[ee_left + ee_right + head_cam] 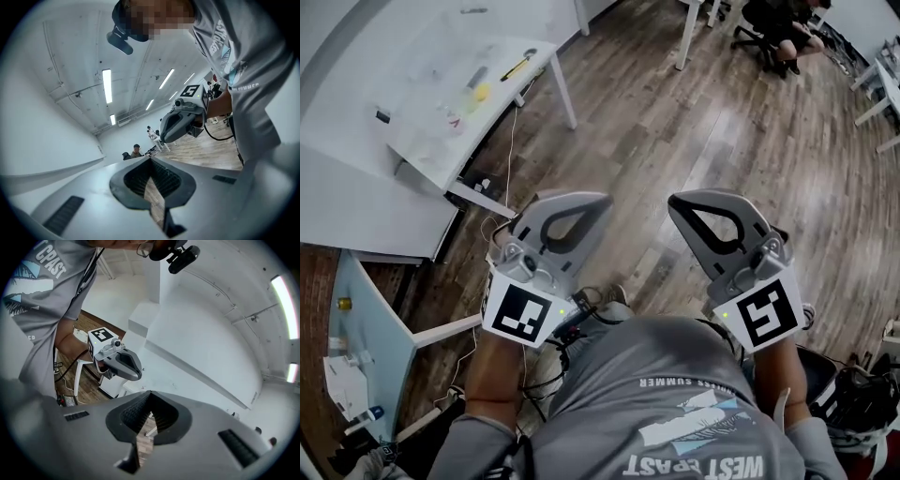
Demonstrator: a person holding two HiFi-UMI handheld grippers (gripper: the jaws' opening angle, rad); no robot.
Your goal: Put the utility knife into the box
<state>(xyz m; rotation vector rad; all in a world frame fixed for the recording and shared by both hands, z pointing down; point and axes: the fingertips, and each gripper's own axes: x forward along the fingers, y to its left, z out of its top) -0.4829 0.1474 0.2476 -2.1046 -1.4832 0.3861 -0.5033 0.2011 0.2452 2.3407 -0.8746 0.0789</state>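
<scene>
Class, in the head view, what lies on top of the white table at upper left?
A yellow-and-black tool, probably the utility knife, a yellow object and a small dark item lie on the white table. Nothing covers them, but they are too small to identify further.

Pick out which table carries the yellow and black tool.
The white table at the head view's upper left: the tool lies near its far corner. No other table shows one.
</scene>
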